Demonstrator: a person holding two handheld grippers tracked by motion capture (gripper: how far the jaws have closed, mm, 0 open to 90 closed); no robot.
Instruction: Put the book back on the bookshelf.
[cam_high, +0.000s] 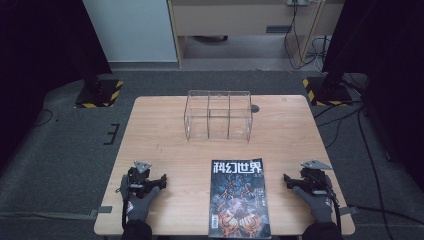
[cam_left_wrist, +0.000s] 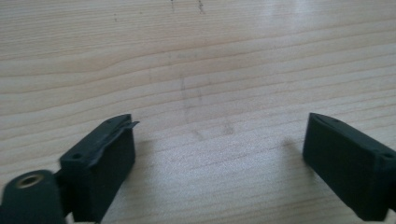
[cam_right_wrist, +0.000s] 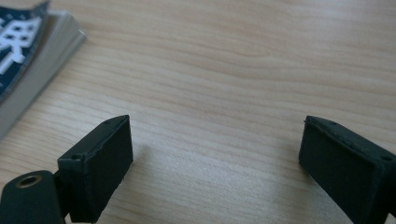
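- The magazine (cam_high: 238, 197) lies flat, cover up, at the lower centre of the high view, its bottom edge at the near rim of the wooden table (cam_high: 160, 135); it sits between the two hands and touches neither, which looks like a starting layout with the thing in easy reach of both.
- The left gripper (cam_high: 161, 180) rests low at the lower left of the high view, well apart from the magazine; its jaws stand wide with nothing but bare wood between them in the left gripper view.
- The right gripper (cam_high: 287, 178) rests at the lower right, nearer the magazine, aimed toward it; its jaws also gape wide and hold nothing; in the right gripper view the magazine's corner shows at the upper left, the cover curling slightly off the page block.
- The clear acrylic divided holder (cam_high: 218, 115) stands upright at the far middle of the table, its compartments apparently empty; I judge it the likely place for the magazine, set straight ahead of it.
- Hard to make out: the holder's clear walls blur its partitions, so the count of slots is uncertain; the magazine's lower edge is cut by the frame bottom; the forearms are cut off too; the cover's small print is unreadable.
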